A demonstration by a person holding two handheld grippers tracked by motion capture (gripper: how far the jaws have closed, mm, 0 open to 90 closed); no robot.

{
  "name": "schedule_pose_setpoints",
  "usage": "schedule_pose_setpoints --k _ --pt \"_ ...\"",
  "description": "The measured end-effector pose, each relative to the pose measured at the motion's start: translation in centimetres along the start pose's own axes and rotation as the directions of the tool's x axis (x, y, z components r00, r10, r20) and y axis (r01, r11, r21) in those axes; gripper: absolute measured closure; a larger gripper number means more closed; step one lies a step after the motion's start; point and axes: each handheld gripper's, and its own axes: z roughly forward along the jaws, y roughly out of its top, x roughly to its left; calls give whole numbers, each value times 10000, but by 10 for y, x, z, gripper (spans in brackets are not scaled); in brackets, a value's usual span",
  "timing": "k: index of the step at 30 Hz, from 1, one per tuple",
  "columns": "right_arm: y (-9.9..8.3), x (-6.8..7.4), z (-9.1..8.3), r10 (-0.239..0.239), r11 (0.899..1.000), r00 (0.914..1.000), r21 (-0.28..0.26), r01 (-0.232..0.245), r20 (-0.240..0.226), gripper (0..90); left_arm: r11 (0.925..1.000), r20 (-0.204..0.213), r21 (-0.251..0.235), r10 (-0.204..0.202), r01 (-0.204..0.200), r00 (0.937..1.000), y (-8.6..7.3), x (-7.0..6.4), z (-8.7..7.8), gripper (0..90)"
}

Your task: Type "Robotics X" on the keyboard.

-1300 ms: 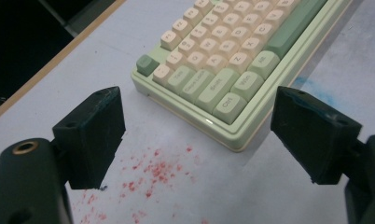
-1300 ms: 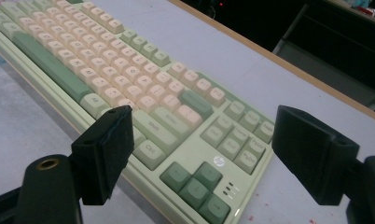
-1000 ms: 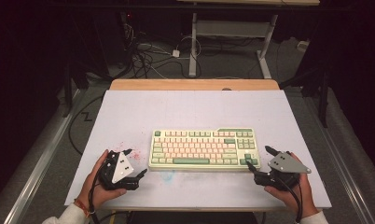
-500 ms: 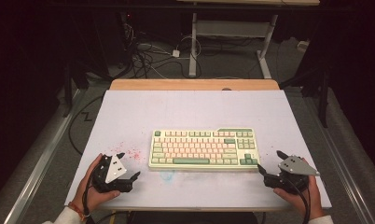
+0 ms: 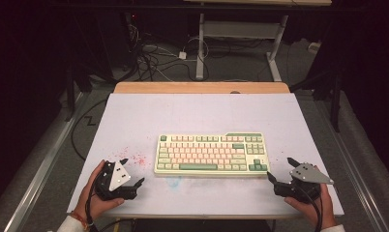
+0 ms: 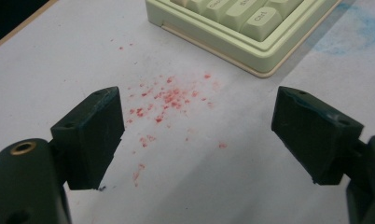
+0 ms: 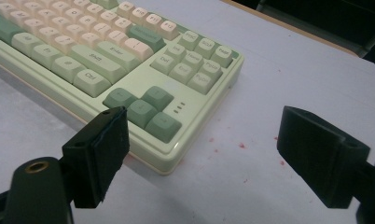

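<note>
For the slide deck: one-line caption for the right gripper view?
Open hand-held gripper facing the keyboard's arrow-key corner on a white table.

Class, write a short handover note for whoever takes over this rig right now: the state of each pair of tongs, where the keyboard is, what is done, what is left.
Left tongs: open, holding nothing, low over the table off the keyboard's near left corner, above red specks.
Right tongs: open, holding nothing, off the keyboard's near right corner, by the arrow keys.
Keyboard: flat on the table, mid-front, between the two tongs, touched by neither.
Done: nothing that can be seen; no grip made.
Left: probably closing in on both ends of the keyboard to grip or move it.
</note>
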Motion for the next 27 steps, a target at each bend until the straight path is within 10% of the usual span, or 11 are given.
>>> schedule_pose_setpoints --k 27 --pt "0 3 1 -244 9996 9996 133 242 114 174 9993 41 164 329 -330 9994 3 -4 6 161"
